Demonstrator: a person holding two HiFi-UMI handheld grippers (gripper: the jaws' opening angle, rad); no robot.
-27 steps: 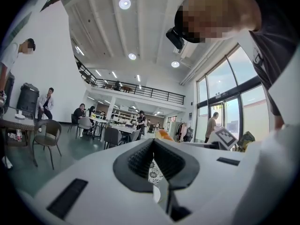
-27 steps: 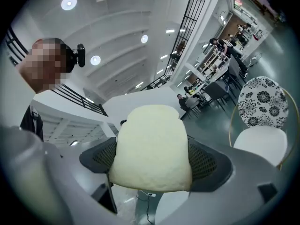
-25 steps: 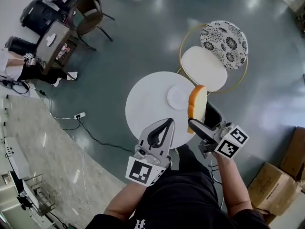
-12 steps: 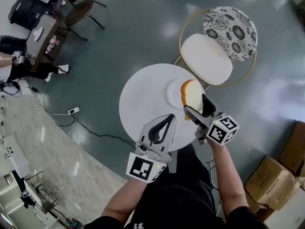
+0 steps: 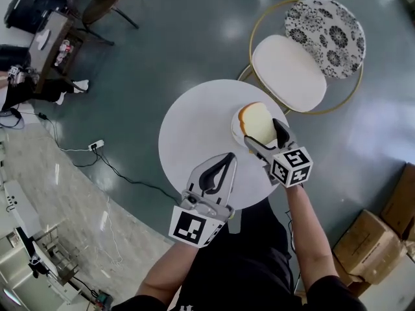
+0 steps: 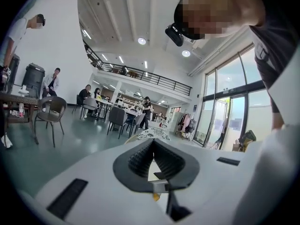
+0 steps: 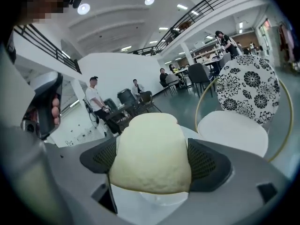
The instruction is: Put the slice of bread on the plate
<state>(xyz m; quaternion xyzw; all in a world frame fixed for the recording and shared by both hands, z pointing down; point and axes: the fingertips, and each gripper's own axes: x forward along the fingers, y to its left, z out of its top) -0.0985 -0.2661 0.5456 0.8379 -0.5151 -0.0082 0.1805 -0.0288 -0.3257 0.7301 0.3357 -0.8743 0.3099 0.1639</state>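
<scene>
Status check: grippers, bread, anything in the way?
Right gripper shut on bread slice, over the plate. Left gripper shut, empty, above the table. Nothing seen in the way.

Slice of bread (image 7: pixel 150 153): matt, porous crumb. Plate (image 5: pixel 235 131) and table (image 5: pixel 188 135): white, smooth. Floor (image 5: pixel 181 31): glossy, reflects lights. Chair (image 5: pixel 288 70), far right: metal frame, patterned cloth back. Right gripper (image 5: pixel 262 133) pads (image 7: pixel 208 163): dark, mesh-textured.
</scene>
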